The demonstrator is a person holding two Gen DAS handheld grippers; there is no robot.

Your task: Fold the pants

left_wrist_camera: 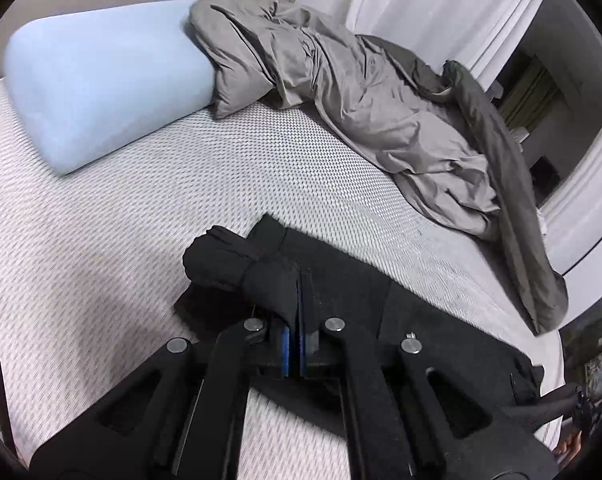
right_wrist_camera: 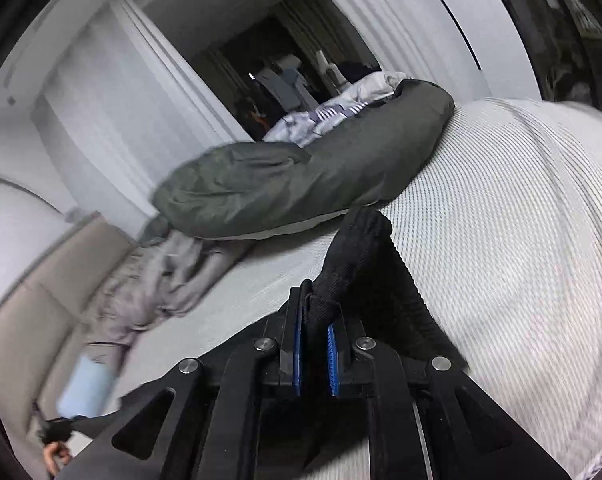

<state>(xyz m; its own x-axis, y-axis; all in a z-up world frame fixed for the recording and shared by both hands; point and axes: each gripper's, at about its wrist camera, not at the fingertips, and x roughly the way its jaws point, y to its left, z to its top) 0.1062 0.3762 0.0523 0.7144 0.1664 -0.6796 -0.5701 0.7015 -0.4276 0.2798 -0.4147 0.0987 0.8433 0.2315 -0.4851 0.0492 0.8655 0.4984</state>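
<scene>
The black pants [left_wrist_camera: 341, 300] lie on the white textured mattress [left_wrist_camera: 141, 216], stretching from the left gripper toward the lower right. My left gripper [left_wrist_camera: 299, 312] is shut on a bunched fold of the pants, which bulges out to the left of the blue pads. In the right wrist view, my right gripper [right_wrist_camera: 315, 320] is shut on another part of the black pants [right_wrist_camera: 361, 264], and the cloth rises from between the blue pads and drapes over the mattress [right_wrist_camera: 501, 240]. The view is blurred by motion.
A light blue pillow [left_wrist_camera: 101, 80] lies at the head of the bed. A crumpled grey duvet [left_wrist_camera: 361, 100] runs along the far side, dark green in the right wrist view [right_wrist_camera: 301, 176]. A white wall and a dark doorway [right_wrist_camera: 269, 64] stand behind.
</scene>
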